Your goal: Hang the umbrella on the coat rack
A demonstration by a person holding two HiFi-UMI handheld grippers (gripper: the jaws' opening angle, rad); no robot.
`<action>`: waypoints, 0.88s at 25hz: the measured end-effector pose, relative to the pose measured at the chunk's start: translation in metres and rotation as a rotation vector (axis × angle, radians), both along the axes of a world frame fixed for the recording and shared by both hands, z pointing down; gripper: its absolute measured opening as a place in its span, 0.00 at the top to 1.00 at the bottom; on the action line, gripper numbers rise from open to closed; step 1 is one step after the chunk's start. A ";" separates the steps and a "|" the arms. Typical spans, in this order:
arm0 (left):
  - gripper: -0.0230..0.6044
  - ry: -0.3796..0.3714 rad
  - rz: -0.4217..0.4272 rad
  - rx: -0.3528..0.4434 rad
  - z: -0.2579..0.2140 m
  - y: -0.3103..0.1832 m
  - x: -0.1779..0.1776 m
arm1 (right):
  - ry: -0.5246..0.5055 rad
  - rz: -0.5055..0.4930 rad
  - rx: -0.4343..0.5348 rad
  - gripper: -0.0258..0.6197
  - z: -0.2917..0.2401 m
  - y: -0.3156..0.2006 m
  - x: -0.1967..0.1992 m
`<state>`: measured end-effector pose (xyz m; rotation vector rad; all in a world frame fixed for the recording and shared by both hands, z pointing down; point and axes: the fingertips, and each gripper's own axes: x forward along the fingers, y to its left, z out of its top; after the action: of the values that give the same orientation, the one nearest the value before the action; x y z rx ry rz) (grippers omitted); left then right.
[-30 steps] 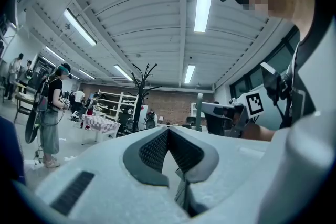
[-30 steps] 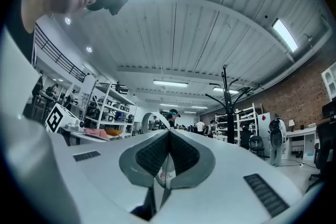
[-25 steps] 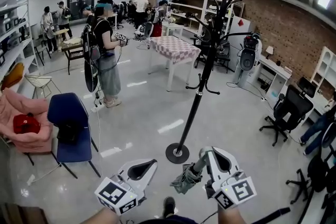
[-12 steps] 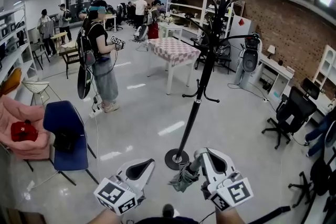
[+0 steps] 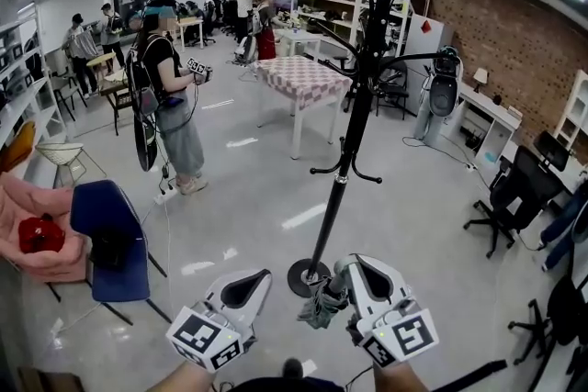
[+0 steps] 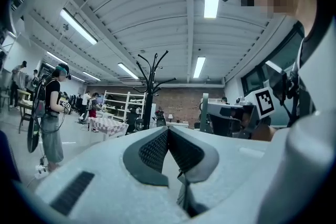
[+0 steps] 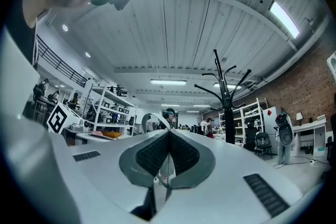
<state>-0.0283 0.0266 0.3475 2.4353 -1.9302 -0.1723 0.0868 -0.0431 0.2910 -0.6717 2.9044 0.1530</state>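
Observation:
The black coat rack [image 5: 354, 106] stands on a round base [image 5: 308, 275] just ahead, its hooks spreading near the ceiling. My right gripper [image 5: 343, 269] is shut on the top of a folded grey-green umbrella [image 5: 322, 303], which hangs down to the left beside the base. In the right gripper view a curved loop of the umbrella [image 7: 152, 119] shows above the closed right gripper [image 7: 168, 131], with the coat rack [image 7: 227, 107] to the right. My left gripper [image 5: 262, 275] is shut and holds nothing. The left gripper view shows the left gripper [image 6: 168, 128] with its jaws together, and the coat rack [image 6: 149, 86] beyond.
A person with a backpack [image 5: 170, 96] stands at the left. A blue chair [image 5: 106, 234] and a pink seat [image 5: 37, 225] are nearer left. A checked-cloth table [image 5: 303, 78] stands behind the rack. Office chairs [image 5: 514, 188] line the right wall.
The coat rack has come closer and stands taller in the head view. Both grippers stay shut, and the right one has carried the umbrella slightly up toward the rack's base.

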 end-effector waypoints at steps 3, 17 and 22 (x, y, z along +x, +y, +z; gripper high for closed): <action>0.95 0.009 -0.005 -0.018 0.003 -0.022 0.004 | -0.007 -0.010 -0.004 0.95 0.000 -0.020 0.001; 0.95 -0.007 -0.022 -0.046 0.009 -0.101 0.010 | 0.000 -0.075 0.007 0.95 0.015 -0.087 -0.001; 0.95 -0.012 -0.030 -0.059 0.012 -0.116 0.009 | 0.009 -0.082 -0.003 0.95 0.021 -0.103 -0.005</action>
<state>-0.0194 -0.0894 0.3593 2.3771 -1.9480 -0.1000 0.0822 -0.1463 0.3122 -0.5523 2.9356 0.1424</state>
